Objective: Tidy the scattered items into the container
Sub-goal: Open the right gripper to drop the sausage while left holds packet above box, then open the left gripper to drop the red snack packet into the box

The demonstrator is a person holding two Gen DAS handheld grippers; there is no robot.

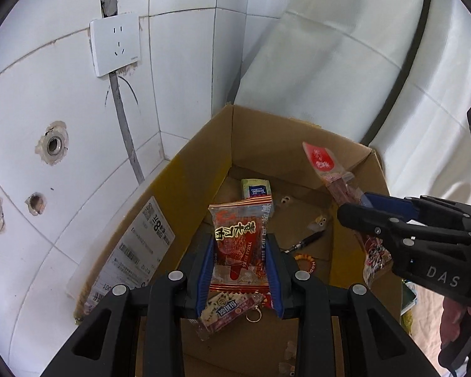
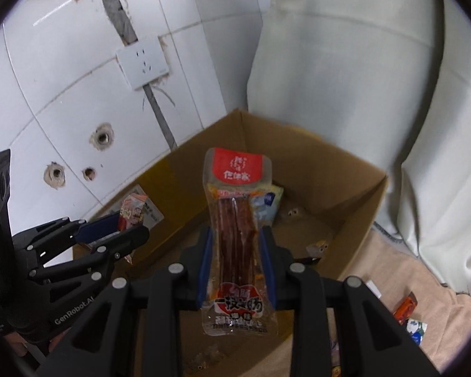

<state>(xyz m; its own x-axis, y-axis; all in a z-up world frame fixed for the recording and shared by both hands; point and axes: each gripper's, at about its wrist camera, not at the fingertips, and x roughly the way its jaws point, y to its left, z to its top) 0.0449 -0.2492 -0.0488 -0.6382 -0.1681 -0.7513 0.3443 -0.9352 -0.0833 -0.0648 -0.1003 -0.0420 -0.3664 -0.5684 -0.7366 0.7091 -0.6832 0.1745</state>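
Cardboard box holds tissue pack and pen; both grippers' fingers pinch snack packets above.

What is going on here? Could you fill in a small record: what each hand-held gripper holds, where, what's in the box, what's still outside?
left hand-held gripper: shut on a red snack packet, above the cardboard box
right hand-held gripper: shut on a long clear snack stick pack, also above the box
already in box: tissue pack, pen, bead bracelet, small snack bar
still outside: a few small packets on the beige cloth right of the box
backdrop: white tiled wall with a socket
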